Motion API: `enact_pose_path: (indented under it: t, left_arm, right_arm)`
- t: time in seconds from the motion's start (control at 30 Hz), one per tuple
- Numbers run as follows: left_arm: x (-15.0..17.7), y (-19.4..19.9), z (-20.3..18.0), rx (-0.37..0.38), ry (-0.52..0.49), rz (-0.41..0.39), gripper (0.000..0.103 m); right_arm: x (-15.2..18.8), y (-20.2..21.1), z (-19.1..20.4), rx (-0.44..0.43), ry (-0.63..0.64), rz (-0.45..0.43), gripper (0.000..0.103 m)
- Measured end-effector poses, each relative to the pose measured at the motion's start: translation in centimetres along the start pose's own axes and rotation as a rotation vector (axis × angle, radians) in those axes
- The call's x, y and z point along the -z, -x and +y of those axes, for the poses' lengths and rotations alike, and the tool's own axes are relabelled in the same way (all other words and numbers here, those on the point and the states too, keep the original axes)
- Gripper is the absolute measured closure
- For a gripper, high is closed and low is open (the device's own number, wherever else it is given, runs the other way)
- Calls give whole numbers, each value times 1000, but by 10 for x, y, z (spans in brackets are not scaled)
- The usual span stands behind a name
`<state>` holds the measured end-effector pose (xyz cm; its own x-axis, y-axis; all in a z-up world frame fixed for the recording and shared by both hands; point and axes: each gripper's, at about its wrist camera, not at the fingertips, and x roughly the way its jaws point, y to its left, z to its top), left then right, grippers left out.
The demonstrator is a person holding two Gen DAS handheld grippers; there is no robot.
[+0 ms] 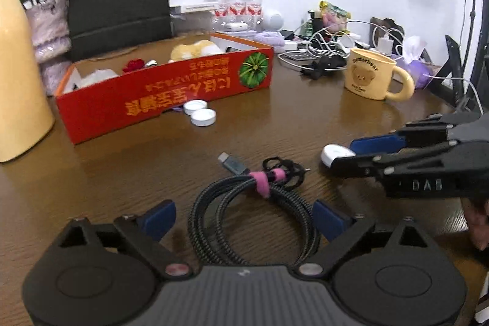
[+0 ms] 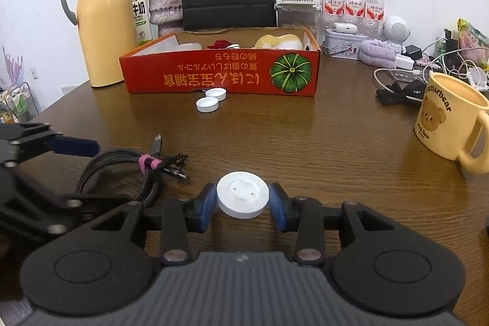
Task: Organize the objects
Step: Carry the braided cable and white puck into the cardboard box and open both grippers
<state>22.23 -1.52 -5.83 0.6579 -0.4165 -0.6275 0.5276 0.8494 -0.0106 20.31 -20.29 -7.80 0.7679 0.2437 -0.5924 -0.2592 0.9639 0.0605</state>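
The right gripper [image 2: 243, 199] has its blue fingers [image 2: 204, 208] closed on a white round puck [image 2: 243, 194] just above the table [image 2: 321, 142]. The left gripper [image 1: 244, 219] is spread wide, its fingers [image 1: 160, 217] flanking a coiled braided cable [image 1: 244, 213] lying on the table, with no contact visible.

Left gripper [image 1: 243, 219] jaws spread, right gripper [image 2: 243, 199] clamped.
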Motion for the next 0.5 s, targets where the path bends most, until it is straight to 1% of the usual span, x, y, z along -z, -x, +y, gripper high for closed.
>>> enact_pose_path:
  t: [0.07, 0.13, 0.2, 0.23, 0.27, 0.37, 0.5]
  left_arm:
    - [-1, -2, -3, 1, 2, 12, 7]
    - [3, -3, -9, -5, -1, 44, 9]
    - [8, 1, -18, -14, -20, 44, 9]
    - [11, 5, -23, -14, -27, 39, 15]
    - [13, 8, -26, -16, -23, 31, 16]
    - [16, 18, -29, -23, 39, 29, 18]
    - [14, 37, -31, -43, 109, -20, 19]
  right_arm:
    - [0, 0, 0, -11, 4, 2, 64]
    - [1, 2, 2, -26, 10, 4, 64]
    - [3, 5, 3, -37, 14, 6, 64]
    - [4, 8, 4, -47, 17, 8, 64]
    - [6, 11, 4, -56, 17, 7, 64]
    - [12, 21, 5, -70, 12, 4, 64]
    - [16, 33, 1, -75, 0, -5, 65]
